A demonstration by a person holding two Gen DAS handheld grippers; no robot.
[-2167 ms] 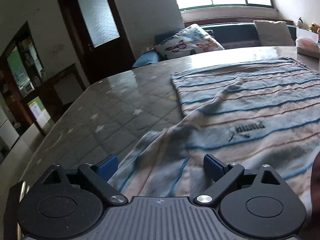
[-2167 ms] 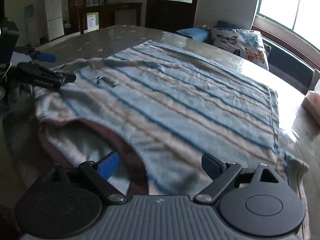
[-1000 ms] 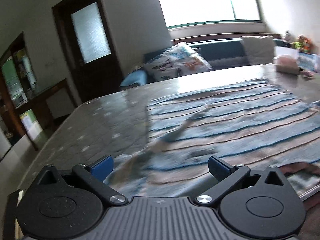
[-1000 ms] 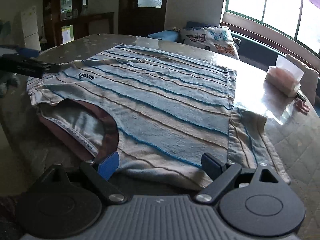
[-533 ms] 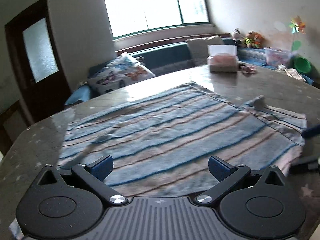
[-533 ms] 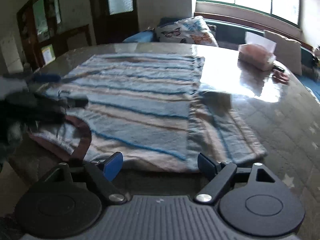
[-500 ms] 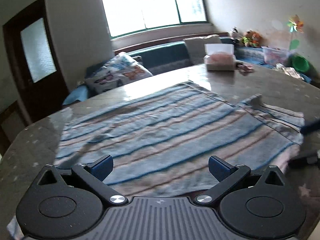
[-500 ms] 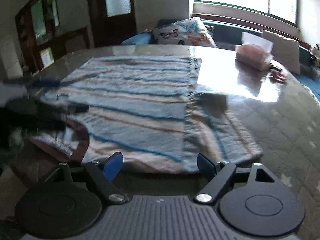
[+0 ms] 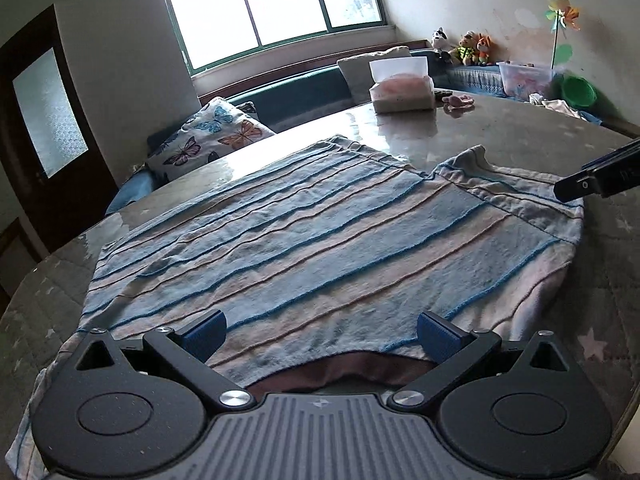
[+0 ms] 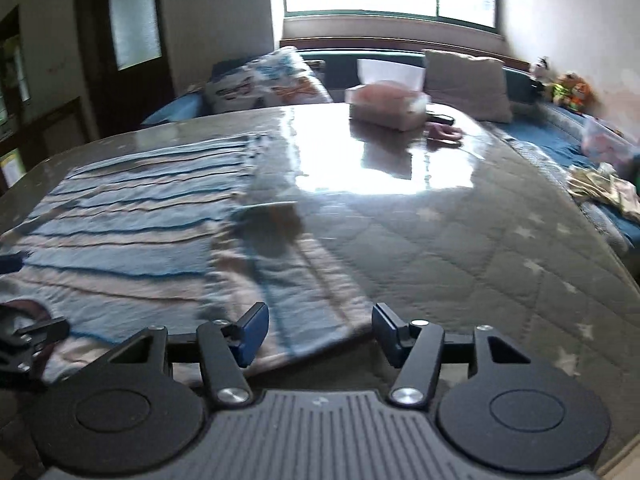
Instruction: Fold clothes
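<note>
A blue, white and tan striped shirt (image 9: pixel 320 232) lies flat on the grey quilted table (image 9: pixel 520 132). My left gripper (image 9: pixel 320 332) stands wide open at the near edge, over the maroon collar (image 9: pixel 340 368), touching nothing. The right gripper's black finger (image 9: pixel 600 180) shows by the right sleeve (image 9: pixel 512 188). In the right wrist view my right gripper (image 10: pixel 320 332) is closing, with the hem of the sleeve (image 10: pixel 296 280) lying between its blue pads (image 10: pixel 252 330), which are not pressing on it. The shirt's body (image 10: pixel 120 240) spreads to the left.
A tissue box (image 9: pixel 402 90) and a small pink item (image 9: pixel 460 100) sit at the table's far side. Behind it runs a bench with a butterfly cushion (image 9: pixel 212 136) and toys. Bare quilted table (image 10: pixel 460 248) lies right of the sleeve.
Both views swung right. The left gripper went from the shirt's left sleeve to the collar. The right gripper moved over to the right sleeve and its jaws narrowed.
</note>
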